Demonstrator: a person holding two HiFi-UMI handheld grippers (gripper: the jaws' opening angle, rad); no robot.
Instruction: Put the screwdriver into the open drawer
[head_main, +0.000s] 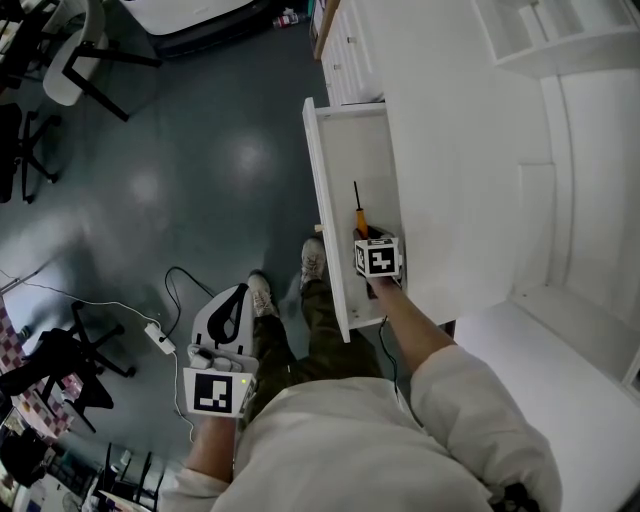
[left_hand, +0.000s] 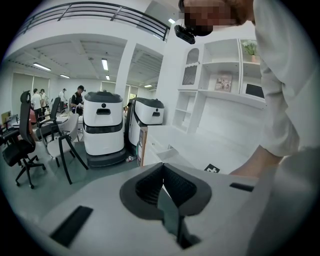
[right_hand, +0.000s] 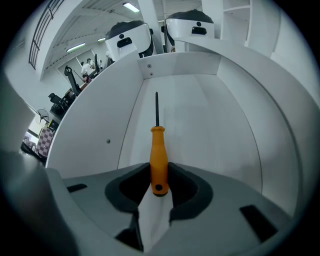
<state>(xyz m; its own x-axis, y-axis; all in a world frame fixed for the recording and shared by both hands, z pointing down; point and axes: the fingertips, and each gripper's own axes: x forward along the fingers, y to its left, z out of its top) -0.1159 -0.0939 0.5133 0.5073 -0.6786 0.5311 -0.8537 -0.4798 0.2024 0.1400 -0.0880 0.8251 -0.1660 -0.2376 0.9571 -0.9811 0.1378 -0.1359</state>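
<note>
As right gripper (right_hand: 159, 170) clamps it, screwdriver (right_hand: 159, 152), orange handle, black shaft

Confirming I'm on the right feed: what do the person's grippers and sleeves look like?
The left gripper and right gripper match. Both have pale grey moulded shells and dark ribbed claw pads. Each carries a white cube printed with black square markers. The person's sleeves are cream-white.

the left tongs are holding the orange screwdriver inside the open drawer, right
No, it is the right tongs that hold the orange screwdriver inside the open drawer, as the right gripper view shows. The left tongs are shut on nothing.
</note>
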